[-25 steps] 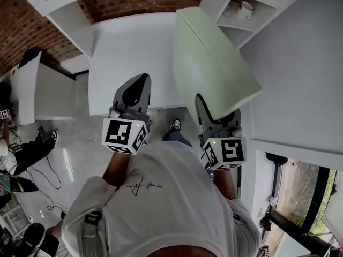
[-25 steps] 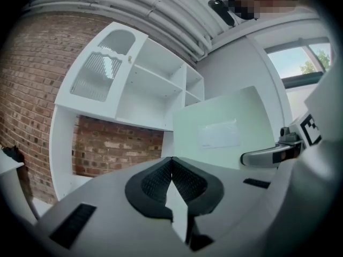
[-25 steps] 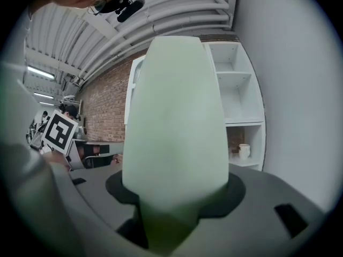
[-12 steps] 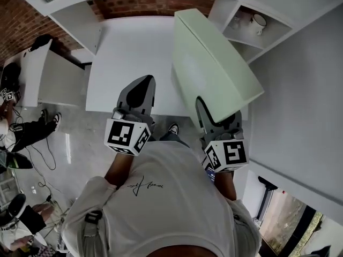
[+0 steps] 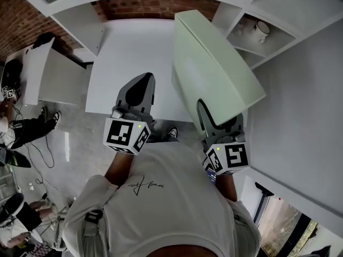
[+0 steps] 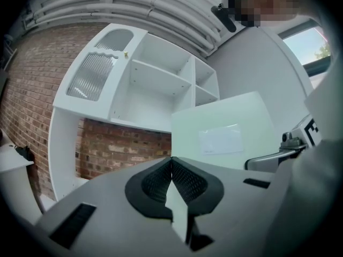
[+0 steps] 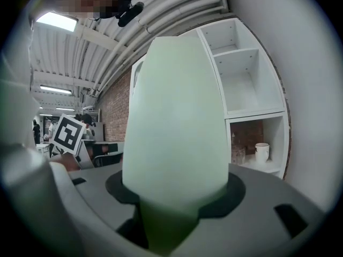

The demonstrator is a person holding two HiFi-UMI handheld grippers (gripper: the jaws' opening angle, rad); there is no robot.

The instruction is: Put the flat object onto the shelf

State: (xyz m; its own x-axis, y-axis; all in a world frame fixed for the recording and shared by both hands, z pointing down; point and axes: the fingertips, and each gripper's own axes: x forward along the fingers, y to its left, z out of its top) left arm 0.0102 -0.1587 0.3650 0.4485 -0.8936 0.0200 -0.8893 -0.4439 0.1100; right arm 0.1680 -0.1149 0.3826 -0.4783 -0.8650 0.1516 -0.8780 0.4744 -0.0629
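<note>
Right tool (image 5: 207,111) is clamped on the near edge of a pale green flat panel (image 5: 214,63); in the right gripper view the panel (image 7: 174,122) rises straight out from between the jaws of the tool (image 7: 171,210) and fills the middle of the picture. From the head view the panel is held clear of the desk (image 5: 128,52), tilted, with its broad face turned to the left and its far end reaching toward the brick wall (image 5: 155,8). It hangs over the right side of the desk, just beside the white shelf unit (image 5: 278,4) that stands at the far right.

Left tool (image 5: 140,84) has its jaws together with nothing between them, as the left gripper view (image 6: 171,167) shows, and it hovers over the near edge of the desk, to the left of the panel and apart from it. That same view shows the panel (image 6: 230,127) at right, with a pale rectangular label (image 6: 221,140) on its face, and the shelf unit (image 6: 155,84) behind.

One open compartment of the shelf unit (image 7: 246,90) holds a white mug (image 5: 262,31), also seen low in the right gripper view (image 7: 261,151). A second white desk (image 5: 48,74) stands at the far left, well apart
</note>
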